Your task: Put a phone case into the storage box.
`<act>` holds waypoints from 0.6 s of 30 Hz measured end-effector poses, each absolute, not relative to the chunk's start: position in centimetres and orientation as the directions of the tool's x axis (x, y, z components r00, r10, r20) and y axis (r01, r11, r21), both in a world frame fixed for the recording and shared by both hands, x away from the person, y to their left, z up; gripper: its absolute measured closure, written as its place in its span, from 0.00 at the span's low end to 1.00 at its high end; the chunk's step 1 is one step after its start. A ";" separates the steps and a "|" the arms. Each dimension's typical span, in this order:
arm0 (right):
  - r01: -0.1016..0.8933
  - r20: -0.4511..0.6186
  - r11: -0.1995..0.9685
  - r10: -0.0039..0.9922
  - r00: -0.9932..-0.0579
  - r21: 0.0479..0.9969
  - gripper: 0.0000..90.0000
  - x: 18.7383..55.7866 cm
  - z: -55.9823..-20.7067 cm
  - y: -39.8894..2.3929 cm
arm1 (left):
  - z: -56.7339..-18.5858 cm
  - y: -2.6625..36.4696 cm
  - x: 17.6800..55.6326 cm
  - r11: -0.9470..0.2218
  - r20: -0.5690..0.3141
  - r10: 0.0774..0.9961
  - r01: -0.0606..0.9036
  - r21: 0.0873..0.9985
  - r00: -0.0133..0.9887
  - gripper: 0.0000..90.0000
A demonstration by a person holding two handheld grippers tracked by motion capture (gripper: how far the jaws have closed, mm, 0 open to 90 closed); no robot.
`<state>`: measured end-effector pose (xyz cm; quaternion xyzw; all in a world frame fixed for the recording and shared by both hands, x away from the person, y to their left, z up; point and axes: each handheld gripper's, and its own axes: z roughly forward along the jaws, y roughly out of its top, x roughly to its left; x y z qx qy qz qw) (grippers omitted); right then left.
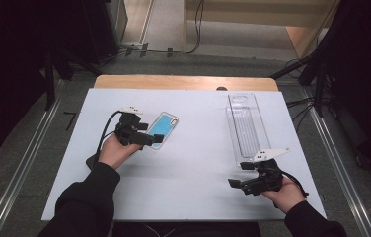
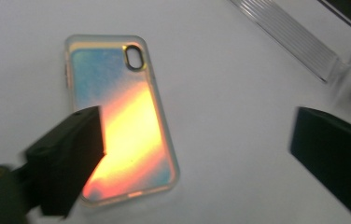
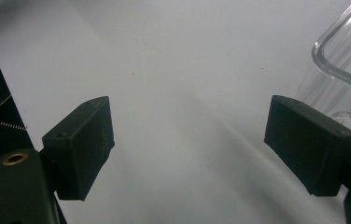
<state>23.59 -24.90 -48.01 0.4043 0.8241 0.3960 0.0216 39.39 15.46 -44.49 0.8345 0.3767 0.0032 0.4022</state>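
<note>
Jaws of the left gripper (image 1: 150, 134) are seen spread wide, with nothing clamped between them; in the left gripper view one black jaw overlaps the lower corner of the phone case (image 2: 122, 116), while the other stands well off at 3 o'clock. Jaws of the right gripper (image 1: 239, 174) are likewise held apart over bare surface, nothing between them.

The phone case is laid flat on the counter (image 1: 198, 148), left of centre, just beyond the left gripper at about 1 o'clock from the left hand (image 1: 116, 150). A long clear tray (image 1: 245, 126) is placed at the counter's right half, running from 12 to 6 o'clock, its near end just beside the right gripper.

The counter is covered by a smooth, matt white sheet, with a strip of pale wood exposed along the far edge. Grey flooring, metal rails at both sides, dark stands and trailing cables are seen around it.

The phone case is a rounded rectangle with a translucent rim, an oval camera opening and an iridescent back, blue shading to orange. The tray is of transparent ribbed plastic with rounded corners. Both jaws are blocky, matt and black.
</note>
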 end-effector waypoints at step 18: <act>0.650 0.284 0.361 0.684 -0.672 0.669 0.16 23.4 -48.0 -24.9 | -46.0 13.3 43.1 -0.394 -0.229 0.714 0.651 0.649 0.661 0.01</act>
